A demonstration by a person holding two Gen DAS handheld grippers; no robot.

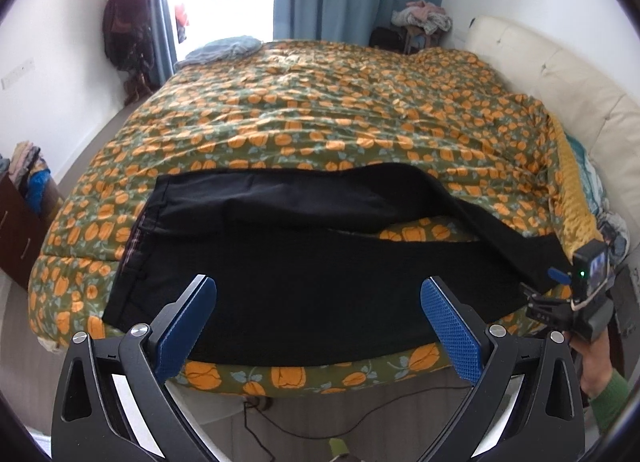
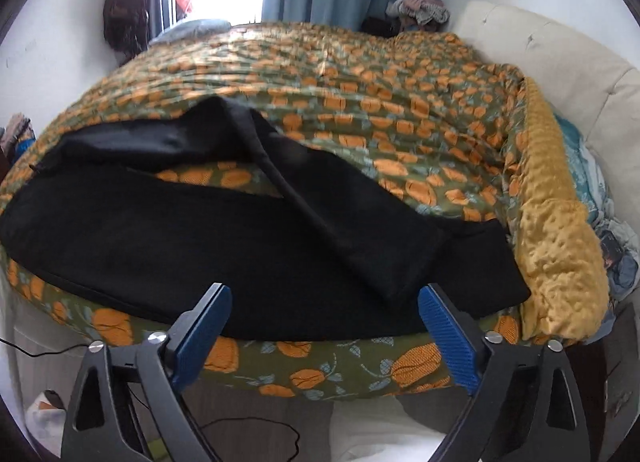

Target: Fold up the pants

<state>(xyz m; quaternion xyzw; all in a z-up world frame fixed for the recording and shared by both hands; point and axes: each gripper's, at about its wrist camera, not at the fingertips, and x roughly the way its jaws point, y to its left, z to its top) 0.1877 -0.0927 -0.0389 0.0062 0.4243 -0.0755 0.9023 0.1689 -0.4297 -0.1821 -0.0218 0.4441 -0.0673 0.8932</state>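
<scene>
Black pants (image 1: pixel 320 286) lie across the near edge of the bed, waistband (image 1: pixel 134 246) to the left. One leg runs along the front edge. The other leg (image 2: pixel 344 222) slants over it toward the hems at the right. My left gripper (image 1: pixel 318 286) hovers open above the seat and thigh area, with nothing between its blue pads (image 1: pixel 188 326). My right gripper (image 2: pixel 324 292) is open over the hem end, its pads (image 2: pixel 448 338) wide apart and not pressing the cloth. In the left wrist view the right gripper (image 1: pixel 560 276) shows beside the upper leg's hem, held by a hand in a green sleeve (image 1: pixel 608 394).
The bed carries a green quilt with orange pumpkins (image 1: pixel 320 110). A yellow bumpy blanket (image 2: pixel 556 246) and a cream headboard (image 1: pixel 560 74) lie to the right. A dark dresser (image 1: pixel 20 222) stands at the left. A black cable (image 1: pixel 320 422) runs over the floor below the bed edge.
</scene>
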